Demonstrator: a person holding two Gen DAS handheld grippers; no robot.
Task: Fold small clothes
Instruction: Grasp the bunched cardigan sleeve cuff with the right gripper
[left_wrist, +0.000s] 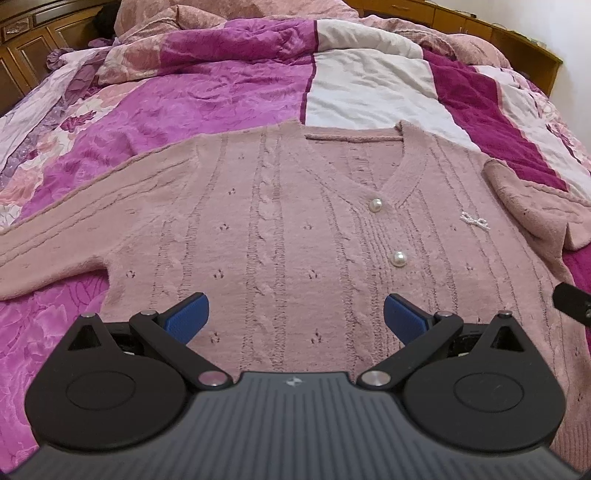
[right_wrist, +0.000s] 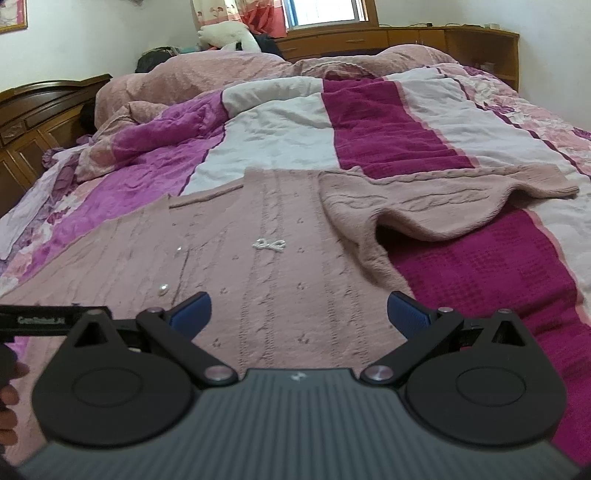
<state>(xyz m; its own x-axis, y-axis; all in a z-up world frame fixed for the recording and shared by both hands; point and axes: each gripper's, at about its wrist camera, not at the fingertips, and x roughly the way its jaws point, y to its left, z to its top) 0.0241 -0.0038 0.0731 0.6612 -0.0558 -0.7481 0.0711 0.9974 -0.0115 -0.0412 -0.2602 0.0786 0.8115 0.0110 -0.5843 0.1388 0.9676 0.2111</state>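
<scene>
Left wrist view shows you the pink knit cardigan (left_wrist: 280, 206) lying flat, front side up, on the quilt (left_wrist: 184, 96), with the neckline far from you and the hem near to you. Your left gripper (left_wrist: 295, 319) hangs just over the lower body of the garment, its blue fingers (left_wrist: 186, 317) spread wide and holding nothing. Your right gripper (right_wrist: 299, 317) is the same, spread and empty, above the lower right part.

The relation that matters is the sleeves. The left sleeve (left_wrist: 55, 243) runs straight out to the left, across the line of your gripper, so its long axis is sideways. The right sleeve (right_wrist: 424, 206) goes out to the right and lies rumpled, partly lifted in a wave, with the cuff (right_wrist: 543, 181) far out on the quilt. Each sleeve is nearer to the gripper of its own side.

I judge no fold is made yet; probably you bring one sleeve inward over the pearl buttons (left_wrist: 399, 258) first, and the rumpled right one will need smoothing
</scene>
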